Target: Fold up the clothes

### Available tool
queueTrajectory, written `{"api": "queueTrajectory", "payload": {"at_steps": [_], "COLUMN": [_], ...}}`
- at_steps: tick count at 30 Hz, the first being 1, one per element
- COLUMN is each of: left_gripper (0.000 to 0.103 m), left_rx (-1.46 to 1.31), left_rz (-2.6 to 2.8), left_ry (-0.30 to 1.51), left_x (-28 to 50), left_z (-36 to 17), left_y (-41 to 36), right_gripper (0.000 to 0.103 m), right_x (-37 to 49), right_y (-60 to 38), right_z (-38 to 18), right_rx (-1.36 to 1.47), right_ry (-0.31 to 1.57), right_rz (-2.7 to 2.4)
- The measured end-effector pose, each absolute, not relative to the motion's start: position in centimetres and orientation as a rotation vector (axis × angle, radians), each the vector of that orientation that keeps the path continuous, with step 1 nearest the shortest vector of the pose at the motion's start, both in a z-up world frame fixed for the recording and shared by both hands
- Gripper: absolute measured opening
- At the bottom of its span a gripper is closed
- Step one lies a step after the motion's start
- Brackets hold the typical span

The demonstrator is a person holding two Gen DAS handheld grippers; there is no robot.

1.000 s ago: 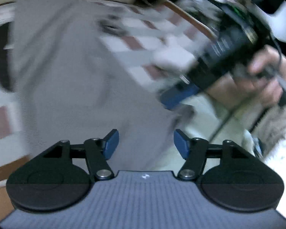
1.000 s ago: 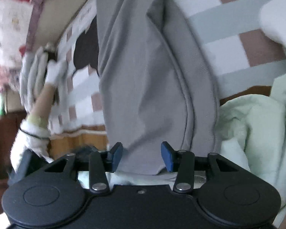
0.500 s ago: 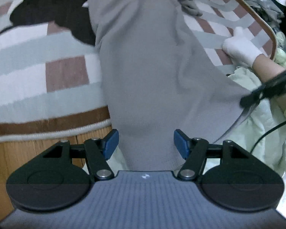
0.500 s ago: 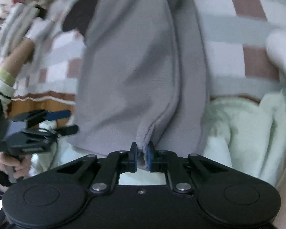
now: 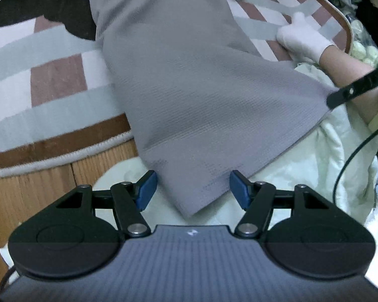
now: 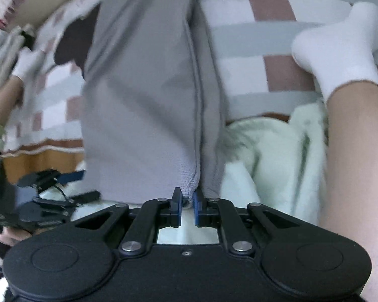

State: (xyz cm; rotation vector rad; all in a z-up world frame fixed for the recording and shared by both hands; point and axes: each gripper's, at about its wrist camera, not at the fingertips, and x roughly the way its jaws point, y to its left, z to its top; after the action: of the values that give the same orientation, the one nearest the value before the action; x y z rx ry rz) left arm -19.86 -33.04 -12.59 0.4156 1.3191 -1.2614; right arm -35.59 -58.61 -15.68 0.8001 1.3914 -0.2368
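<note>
On a striped rug [image 5: 50,80] over wooden flooring, a soft, limp grey garment [image 5: 189,95] is lying stretched, the right gripper [image 6: 187,207] pinching its hem corner while the left gripper [image 5: 192,192] is hovering wide open around the opposite corner, likely the next hold.

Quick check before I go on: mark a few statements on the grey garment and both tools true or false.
1. The right tool is shut on the grey garment. True.
2. The left tool grips the garment too. False: it is open, with a corner of cloth between the pads, untouched.
3. The garment lies on a striped rug. True.
4. The sock in view is black. False: it is white.
5. Pale green cloth lies by the garment's near edge. True.
</note>
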Motion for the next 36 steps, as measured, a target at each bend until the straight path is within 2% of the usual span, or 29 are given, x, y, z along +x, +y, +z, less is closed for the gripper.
{"api": "queueTrajectory", "payload": {"at_steps": [2,9,11,13,15,17,20,23,26,30,31,32,36], "left_gripper": [0.063,0.062,0.062,0.063,0.063,0.063,0.063,0.063,0.063,0.063,0.063,0.064,0.066], "left_rx": [0.384,0.11,0.113,0.149,0.187,0.211,0.218,0.148,-0.059,0.035,0.064,0.079,0.088], "left_rz": [-1.277,-1.322,-1.289,-1.26,-1.252,-1.253,-1.246,-1.249,-1.298,-1.255,-1.235,-1.216,-1.187], "left_ry": [1.331,1.479,1.512,1.523,1.512,1.493,1.485,1.532,1.66,1.601,1.578,1.558,1.51], "left_x": [-19.5,-16.7,-16.4,-16.6,-16.9,-17.2,-17.2,-16.7,-16.0,-16.2,-16.3,-16.5,-16.2], "left_z": [-12.7,-13.6,-14.2,-14.6,-14.6,-14.5,-14.4,-14.7,-15.6,-15.6,-15.5,-15.4,-15.0], "left_y": [-33.0,-31.8,-31.8,-31.8,-31.8,-31.8,-31.7,-31.3,-31.1,-31.2,-31.1,-31.3,-31.5], "right_gripper": [0.015,0.017,0.03,0.038,0.039,0.048,0.049,0.049,0.049,0.048,0.036,0.019,0.016], "right_x": [-35.7,-36.3,-36.3,-36.3,-36.3,-36.0,-35.8,-35.8,-36.0,-36.0,-35.9,-35.8,-35.0], "right_y": [-58.8,-59.5,-59.7,-59.8,-59.9,-59.6,-59.6,-60.0,-60.5,-60.7,-60.7,-60.5,-59.4], "right_z": [-15.9,-16.2,-16.6,-16.9,-16.9,-16.4,-16.4,-17.4,-18.5,-19.4,-19.5,-19.5,-18.4], "right_rx": [0.819,0.906,0.939,0.955,0.956,0.895,0.857,0.913,0.994,1.045,1.053,1.051,0.964], "right_ry": [1.408,1.377,1.387,1.394,1.398,1.398,1.404,1.418,1.415,1.399,1.387,1.377,1.357], "right_rz": [-0.244,-0.271,-0.279,-0.292,-0.309,-0.327,-0.333,-0.318,-0.312,-0.307,-0.297,-0.284,-0.238]}}
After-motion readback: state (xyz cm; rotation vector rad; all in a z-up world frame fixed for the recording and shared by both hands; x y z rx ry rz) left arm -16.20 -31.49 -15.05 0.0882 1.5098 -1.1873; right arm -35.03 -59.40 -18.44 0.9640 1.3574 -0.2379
